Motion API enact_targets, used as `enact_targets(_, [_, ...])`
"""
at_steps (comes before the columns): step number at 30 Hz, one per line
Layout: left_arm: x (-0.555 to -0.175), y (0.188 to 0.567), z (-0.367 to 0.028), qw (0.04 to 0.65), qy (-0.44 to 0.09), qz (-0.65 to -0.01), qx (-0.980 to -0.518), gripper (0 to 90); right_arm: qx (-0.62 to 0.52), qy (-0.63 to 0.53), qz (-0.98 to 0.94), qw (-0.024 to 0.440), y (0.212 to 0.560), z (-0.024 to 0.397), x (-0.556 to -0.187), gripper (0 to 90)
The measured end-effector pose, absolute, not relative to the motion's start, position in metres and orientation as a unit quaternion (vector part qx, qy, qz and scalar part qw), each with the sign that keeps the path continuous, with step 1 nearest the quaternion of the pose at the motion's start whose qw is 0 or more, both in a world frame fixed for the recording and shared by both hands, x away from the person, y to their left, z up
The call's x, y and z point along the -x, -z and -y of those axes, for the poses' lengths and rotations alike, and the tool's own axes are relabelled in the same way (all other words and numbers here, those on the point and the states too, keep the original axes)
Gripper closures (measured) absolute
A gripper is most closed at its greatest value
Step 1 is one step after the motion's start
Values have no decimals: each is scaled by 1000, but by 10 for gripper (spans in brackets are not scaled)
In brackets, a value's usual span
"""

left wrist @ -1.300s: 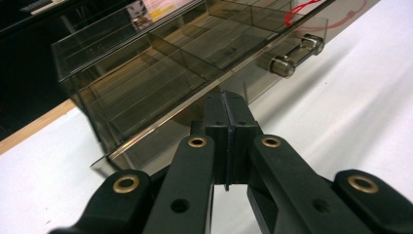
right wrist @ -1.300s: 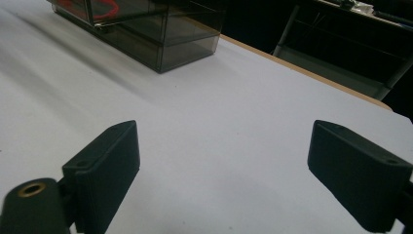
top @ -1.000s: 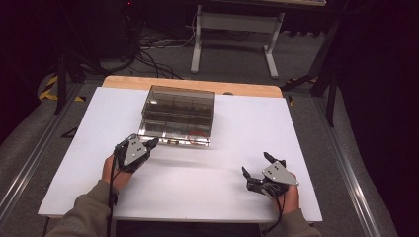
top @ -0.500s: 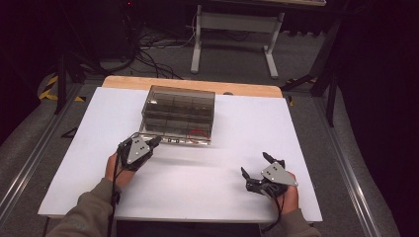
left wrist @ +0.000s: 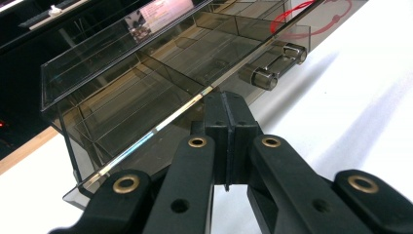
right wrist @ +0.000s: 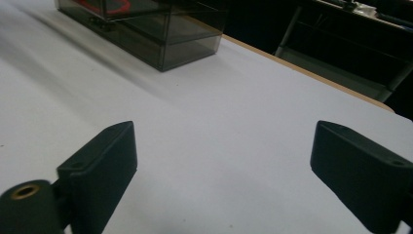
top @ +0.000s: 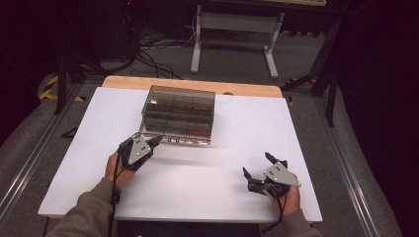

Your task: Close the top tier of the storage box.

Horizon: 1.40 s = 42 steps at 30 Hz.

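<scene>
A smoky clear plastic compartment box (top: pixel 179 111) stands at the middle back of the white table (top: pixel 296 128), its lid down. A red ring (top: pixel 198 134) shows near its front right. My left gripper (top: pixel 157 140) is shut, with its tips against the box's front lip. In the left gripper view the shut left gripper (left wrist: pixel 226 100) touches the lip of the box (left wrist: pixel 160 63), left of two metal latch pins (left wrist: pixel 272 63). My right gripper (top: pixel 257 164) rests open at the front right. In the right gripper view the box (right wrist: pixel 146 29) lies far off beyond the open right gripper (right wrist: pixel 223 131).
A wooden strip (top: pixel 197 85) runs along the table's far edge. Beyond it are a white stand's legs (top: pixel 232 29) and cables on the floor. Metal rails (top: pixel 29 163) run along both sides of the table. White tabletop stretches between the grippers.
My left gripper has crept forward and to the right, up to the box's front lip. The right gripper and the box have stayed where they were.
</scene>
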State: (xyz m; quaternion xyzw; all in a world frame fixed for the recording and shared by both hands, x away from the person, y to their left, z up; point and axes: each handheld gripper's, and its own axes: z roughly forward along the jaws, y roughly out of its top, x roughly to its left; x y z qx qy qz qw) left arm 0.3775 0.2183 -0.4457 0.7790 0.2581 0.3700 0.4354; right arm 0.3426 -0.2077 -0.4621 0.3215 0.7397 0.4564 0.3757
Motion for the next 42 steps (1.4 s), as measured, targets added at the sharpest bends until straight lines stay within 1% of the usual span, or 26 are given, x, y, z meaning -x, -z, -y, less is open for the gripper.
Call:
enact_targets(7, [-381,444,-213,434,-373,-246,-782,894,-330,-459,-735,374,462,209,-343,93])
enact_targets(8, [-383,444,-212,434,-373,-246,-782,894,-329,-457,-737,375,463,208,-343,73])
enact_targets(14, [-387,444,-211,434,-373,-250,-781,895,-334,-460,-733,374,463,209,-343,60])
enact_targets(31, [-397,443,-208,435,-377,-250,-778,894,-334,-458,-733,376,465,208,-344,56])
enact_targets(42, [-405,442,-205,436,-377,-255,-777,894,-332,-458,-729,385,463,210,-344,56])
